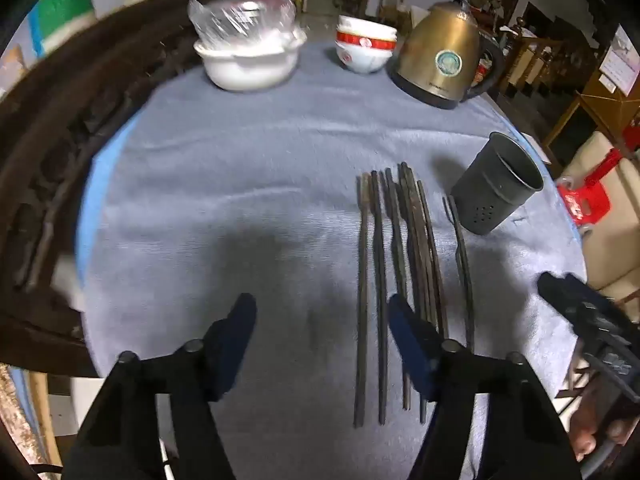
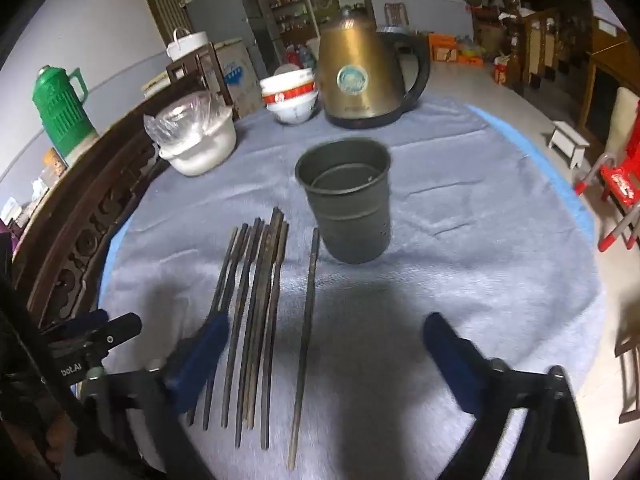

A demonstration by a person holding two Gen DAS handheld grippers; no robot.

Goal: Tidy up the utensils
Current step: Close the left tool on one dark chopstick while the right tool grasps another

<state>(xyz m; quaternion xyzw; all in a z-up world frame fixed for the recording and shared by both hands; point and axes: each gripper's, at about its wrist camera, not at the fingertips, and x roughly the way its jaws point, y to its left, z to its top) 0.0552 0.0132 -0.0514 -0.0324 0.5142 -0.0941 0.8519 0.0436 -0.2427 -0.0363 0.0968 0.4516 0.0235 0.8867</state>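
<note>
Several dark chopsticks (image 1: 404, 264) lie side by side on the grey-blue tablecloth (image 1: 240, 168); they also show in the right wrist view (image 2: 256, 320). One pair (image 2: 306, 336) lies a little apart to the right. A dark metal holder cup (image 1: 496, 184) stands upright past them, seen also in the right wrist view (image 2: 346, 200), and looks empty. My left gripper (image 1: 322, 312) is open and empty, its right finger over the chopsticks' near ends. My right gripper (image 2: 326, 332) is open and empty, with the apart pair between its fingers.
At the far side stand a gold electric kettle (image 1: 444, 56), stacked red-and-white bowls (image 1: 366, 50) and a white bowl with plastic wrap (image 1: 250, 52). A carved dark wood chair back (image 2: 80, 208) borders the left. A green thermos (image 2: 60, 108) stands behind it. The right gripper shows in the left view (image 1: 588, 320).
</note>
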